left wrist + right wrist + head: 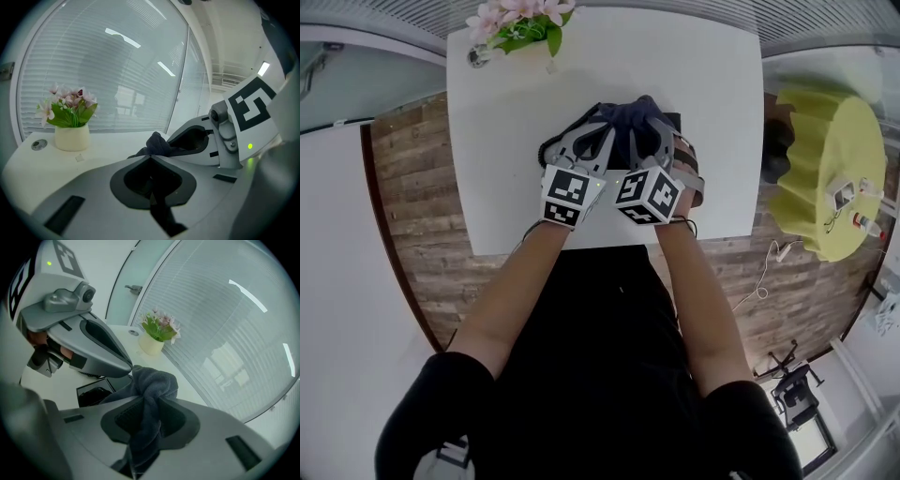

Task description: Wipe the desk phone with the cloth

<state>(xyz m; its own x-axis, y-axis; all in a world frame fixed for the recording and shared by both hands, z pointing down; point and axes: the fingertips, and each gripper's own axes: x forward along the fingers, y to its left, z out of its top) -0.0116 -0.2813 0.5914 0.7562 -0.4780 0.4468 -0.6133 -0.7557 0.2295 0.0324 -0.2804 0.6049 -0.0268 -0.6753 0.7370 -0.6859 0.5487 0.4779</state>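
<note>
Dark grey cloth (152, 385), a crumpled bunch

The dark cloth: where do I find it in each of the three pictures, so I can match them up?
Head view: the cloth sits upper middle, bunched ahead of both marker cubes.
Left gripper view: the cloth is at centre, pinched in the left gripper.
Right gripper view: the cloth is at lower centre, pinched in the right gripper.
Shared landmark: the flower pot.

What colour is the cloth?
The cloth is dark bluish grey. It shows best in the right gripper view.
</note>
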